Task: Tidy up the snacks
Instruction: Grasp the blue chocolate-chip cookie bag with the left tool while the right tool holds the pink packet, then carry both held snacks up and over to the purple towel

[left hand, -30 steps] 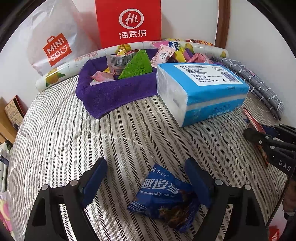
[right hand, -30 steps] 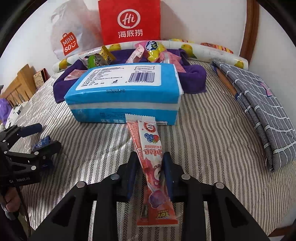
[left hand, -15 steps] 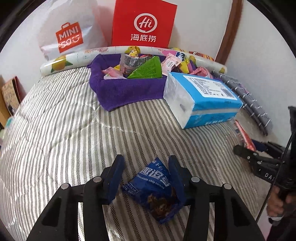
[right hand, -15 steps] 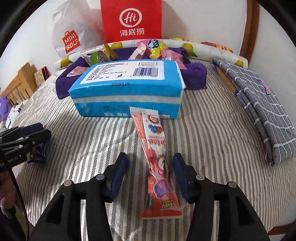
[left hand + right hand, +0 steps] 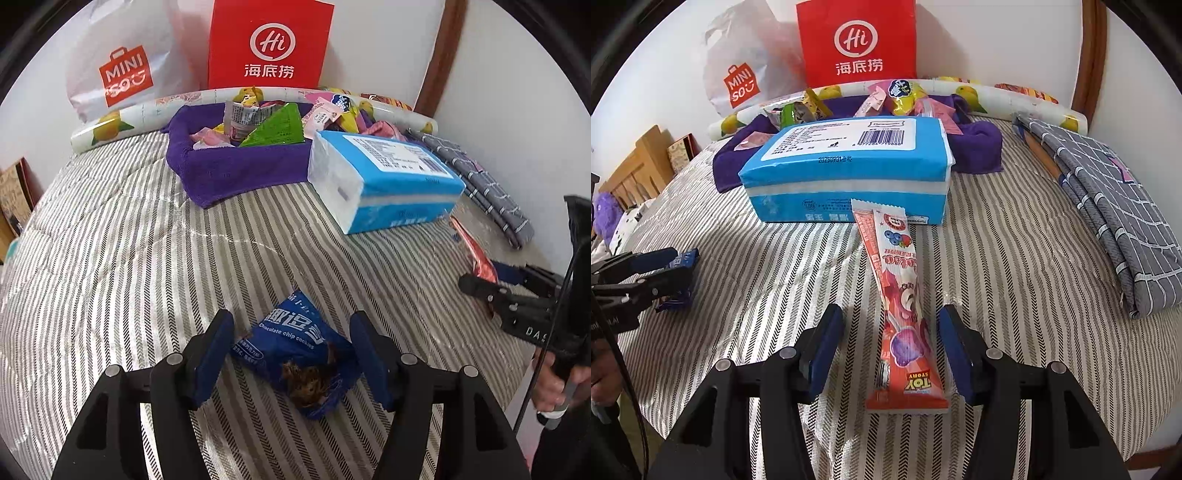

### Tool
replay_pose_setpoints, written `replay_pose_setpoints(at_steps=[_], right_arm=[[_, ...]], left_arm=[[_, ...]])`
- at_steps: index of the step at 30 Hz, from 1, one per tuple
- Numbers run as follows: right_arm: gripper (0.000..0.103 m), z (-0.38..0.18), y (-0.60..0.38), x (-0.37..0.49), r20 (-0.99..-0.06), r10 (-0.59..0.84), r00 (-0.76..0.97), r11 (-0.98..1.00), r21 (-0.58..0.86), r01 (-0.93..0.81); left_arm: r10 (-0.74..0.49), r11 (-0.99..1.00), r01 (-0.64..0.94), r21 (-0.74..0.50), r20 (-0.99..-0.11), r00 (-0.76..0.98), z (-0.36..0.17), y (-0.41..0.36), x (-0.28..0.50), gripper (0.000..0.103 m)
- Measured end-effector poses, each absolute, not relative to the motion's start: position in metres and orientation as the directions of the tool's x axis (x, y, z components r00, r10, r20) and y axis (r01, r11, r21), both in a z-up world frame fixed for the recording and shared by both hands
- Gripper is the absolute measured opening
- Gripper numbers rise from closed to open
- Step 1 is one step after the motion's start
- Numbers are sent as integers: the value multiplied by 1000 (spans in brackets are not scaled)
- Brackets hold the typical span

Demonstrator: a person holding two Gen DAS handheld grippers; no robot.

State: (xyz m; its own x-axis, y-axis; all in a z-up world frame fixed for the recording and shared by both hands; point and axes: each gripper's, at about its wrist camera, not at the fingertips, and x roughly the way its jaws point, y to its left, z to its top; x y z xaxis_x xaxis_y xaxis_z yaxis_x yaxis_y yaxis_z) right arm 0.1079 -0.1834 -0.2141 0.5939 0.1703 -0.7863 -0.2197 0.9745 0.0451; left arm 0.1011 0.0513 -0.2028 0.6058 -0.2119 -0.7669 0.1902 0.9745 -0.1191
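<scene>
**Both grippers spread over snacks on the bed**

Left gripper [image 5: 291, 354], fingers apart, straddles the blue cookie packet [image 5: 295, 354], left of the tissue pack [image 5: 849, 166]. Right gripper [image 5: 890, 350], fingers apart, flanks the pink candy stick [image 5: 901, 306]; its top touches the pack, and behind that a purple towel [image 5: 236, 166] partly hides more snacks.

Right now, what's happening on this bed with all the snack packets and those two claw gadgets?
A person is sorting snacks with a hand-held claw in each hand. The left claw is open around a blue chocolate chip cookie packet lying on the striped bedcover. The right claw is open around a long pink Toy Story snack stick, whose far end lies against a blue tissue pack. Other snacks already sit in the purple towel nest behind.
</scene>
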Motion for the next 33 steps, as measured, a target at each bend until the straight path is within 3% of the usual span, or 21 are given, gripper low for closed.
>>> replay_pose_setpoints(at_steps=[5, 10, 12, 13, 15, 17, 33], right_arm=[[55, -215, -184, 107, -784, 174, 596, 974, 46, -223], [55, -214, -186, 104, -787, 179, 590, 973, 52, -225], [54, -215, -186, 102, -786, 172, 594, 974, 44, -224], [51, -215, -184, 102, -786, 161, 598, 975, 31, -222], [35, -215, -182, 100, -780, 154, 606, 973, 14, -229], [25, -214, -181, 100, -779, 159, 607, 972, 17, -234], [24, -167, -193, 99, -739, 212, 640, 971, 88, -221]], left_arm=[[-136, 982, 190, -21, -773, 620, -204, 38, 96, 62], [-103, 983, 183, 17, -770, 629, -202, 34, 92, 46], [-107, 984, 180, 10, -773, 626, -202, 34, 92, 44], [-109, 985, 175, 2, -774, 623, -201, 34, 92, 43], [-117, 985, 174, -9, -777, 619, -201, 35, 91, 42], [-133, 984, 172, -34, -782, 609, -200, 37, 91, 42], [-204, 979, 139, -150, -758, 620, -157, 52, 96, 42]])
